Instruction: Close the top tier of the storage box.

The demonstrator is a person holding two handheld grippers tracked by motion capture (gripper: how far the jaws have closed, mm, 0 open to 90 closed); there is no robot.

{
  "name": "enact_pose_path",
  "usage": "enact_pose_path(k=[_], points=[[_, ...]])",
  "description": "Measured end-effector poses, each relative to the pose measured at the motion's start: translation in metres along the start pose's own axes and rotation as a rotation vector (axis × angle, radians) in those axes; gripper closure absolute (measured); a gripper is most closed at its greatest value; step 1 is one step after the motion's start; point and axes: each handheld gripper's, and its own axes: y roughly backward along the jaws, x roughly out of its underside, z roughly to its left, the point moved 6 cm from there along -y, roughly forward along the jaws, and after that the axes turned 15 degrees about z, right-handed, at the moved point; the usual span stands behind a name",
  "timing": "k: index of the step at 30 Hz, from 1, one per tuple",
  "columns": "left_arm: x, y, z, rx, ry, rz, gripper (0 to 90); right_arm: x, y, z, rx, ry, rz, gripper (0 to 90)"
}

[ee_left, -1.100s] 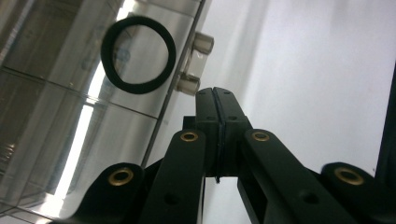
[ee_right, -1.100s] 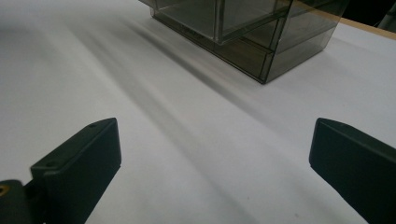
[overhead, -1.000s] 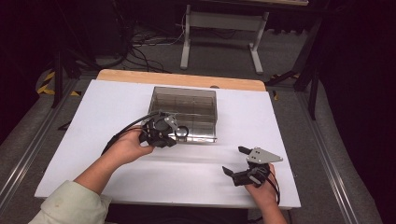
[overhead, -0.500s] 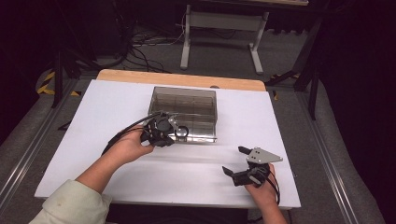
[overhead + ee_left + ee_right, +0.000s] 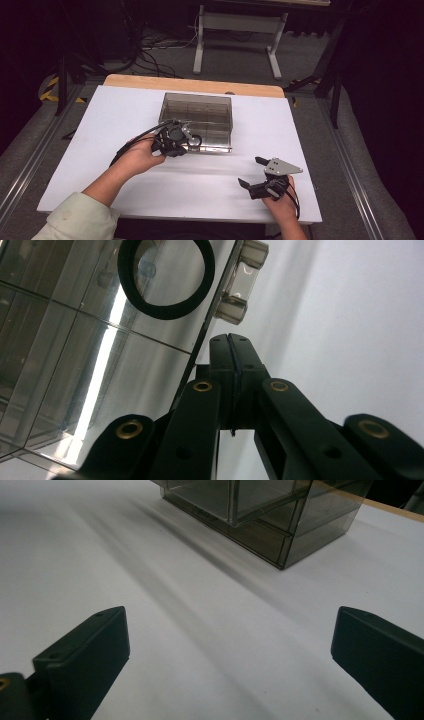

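Observation:
A clear smoky plastic box (image 5: 200, 111) with inner dividers stands on the white table (image 5: 110, 120). My left gripper (image 5: 186, 141) rests at the box's front left corner, jaws pressed together with nothing visible between them. In the left gripper view the shut left gripper (image 5: 230, 340) points along the edge of the box (image 5: 75, 340), just below its clear latch (image 5: 241, 284). A black rubber ring (image 5: 165, 280) shows against the box; whether it lies on or inside it I cannot tell. My right gripper (image 5: 251, 171) sits open near the front right, empty, and the right gripper (image 5: 230, 645) faces the box (image 5: 280, 510).
A wooden strip (image 5: 190, 84) borders the table's far edge. Beyond it stand a metal stand (image 5: 235, 30) and floor cables (image 5: 160, 40). Metal rails (image 5: 25, 165) run along both sides of the table. A black cable (image 5: 135, 142) trails from the left gripper.

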Motion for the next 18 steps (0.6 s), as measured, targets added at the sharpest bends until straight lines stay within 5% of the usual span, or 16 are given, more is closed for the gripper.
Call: enact_pose_path(k=[7,18], points=[[-0.002,0.003,0.004,-0.025,0.019,-0.03,89.8,0.0,0.0,0.0,0.0,0.001,0.001,2.8],[-0.007,0.009,0.021,-0.049,0.114,-0.111,89.8,0.0,0.0,0.0,-0.001,0.001,-0.001,2.7]])
